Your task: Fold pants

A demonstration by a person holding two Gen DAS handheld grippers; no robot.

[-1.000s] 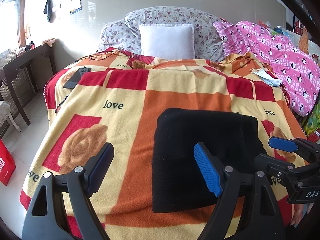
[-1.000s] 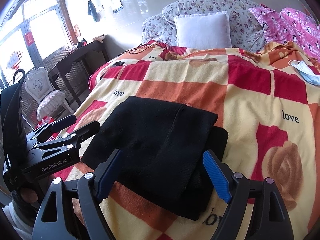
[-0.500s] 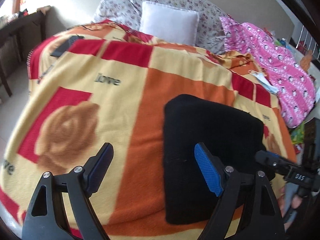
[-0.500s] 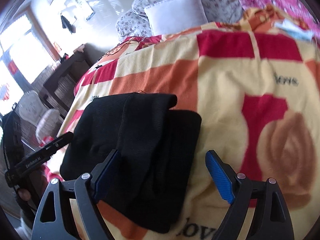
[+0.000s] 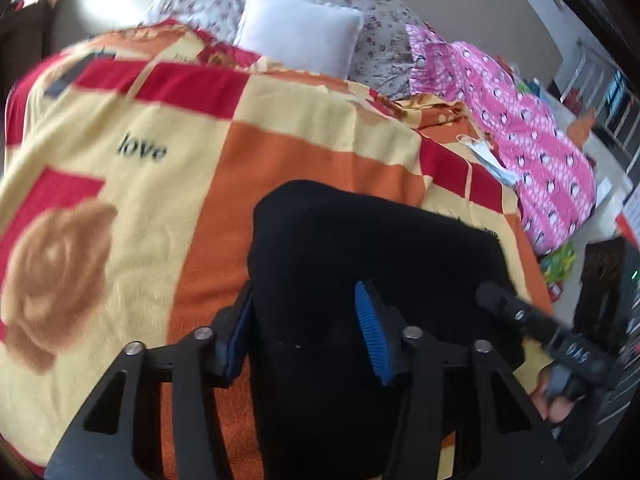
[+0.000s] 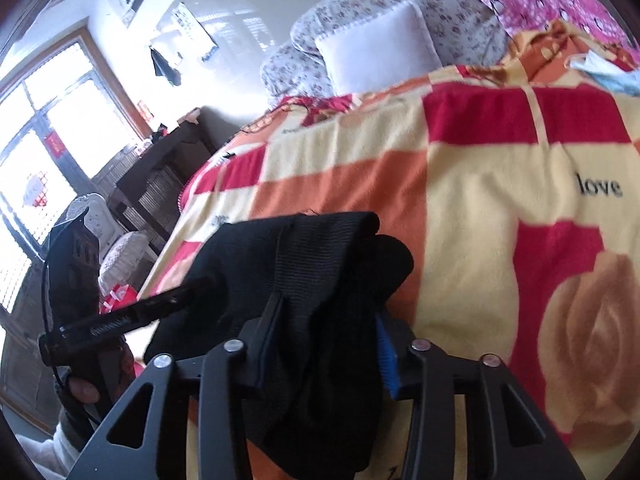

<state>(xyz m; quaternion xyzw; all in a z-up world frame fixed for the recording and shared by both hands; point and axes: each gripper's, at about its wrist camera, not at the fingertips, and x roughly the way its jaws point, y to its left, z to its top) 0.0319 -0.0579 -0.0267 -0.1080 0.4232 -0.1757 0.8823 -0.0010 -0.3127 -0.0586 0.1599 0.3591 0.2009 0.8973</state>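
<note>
Both grippers have dropped toward the near edge of the black pants and their jaws have just been closing, from wide apart to partly closed with black cloth between them. On the left gripper, the left pad sits at the bundle's left edge and the right pad stands over the top of the cloth; whether they pinch yet I cannot tell. On the right gripper, fabric bunches up between the jaws and hides most of the blue pad, so it looks gripped. The pants lie folded into a thick block near the front of the patterned blanket, well short of the white pillow and apart from the face mask. My worry: each jaw may catch only the top layers, so a lift would peel the stack open. The fuzzy blanket could also get pinched along with it and drag. If the two hands rise unevenly, the bundle will likely skew or sag in the middle
</note>
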